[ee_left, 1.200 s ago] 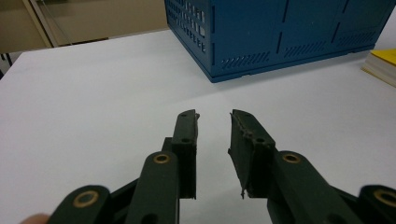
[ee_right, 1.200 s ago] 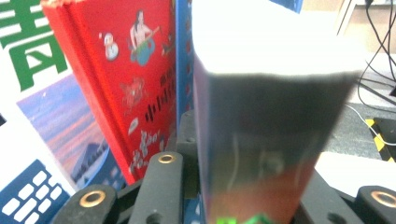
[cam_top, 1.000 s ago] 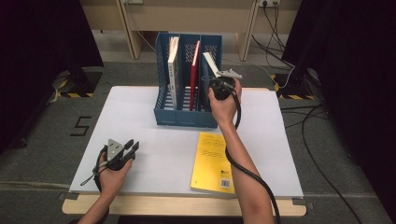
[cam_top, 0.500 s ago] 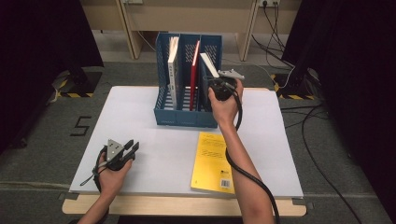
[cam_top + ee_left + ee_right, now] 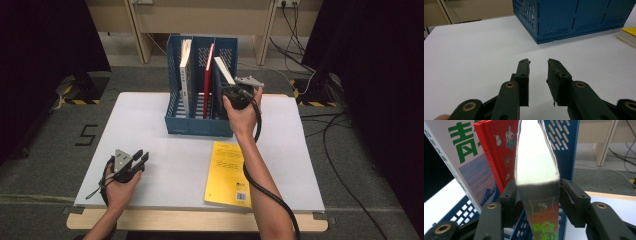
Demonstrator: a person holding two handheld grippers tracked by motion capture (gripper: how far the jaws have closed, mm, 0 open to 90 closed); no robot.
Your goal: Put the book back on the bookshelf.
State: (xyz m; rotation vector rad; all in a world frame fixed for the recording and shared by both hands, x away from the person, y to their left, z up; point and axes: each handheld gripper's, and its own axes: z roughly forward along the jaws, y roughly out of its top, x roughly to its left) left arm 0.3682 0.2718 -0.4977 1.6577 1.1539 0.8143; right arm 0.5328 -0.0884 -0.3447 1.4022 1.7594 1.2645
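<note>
Glossy book (image 5: 536, 170) stands on edge in blue rack (image 5: 200, 125), top leaning right.

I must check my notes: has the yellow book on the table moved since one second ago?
No. The yellow book lies in the same spot, just in front of the blue rack's right corner.

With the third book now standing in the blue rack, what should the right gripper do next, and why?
Probably draw the right gripper straight back off the book. Its jaws have just been opening with the book between them, and the book leans in the blue rack, so the yellow book is next.
</note>
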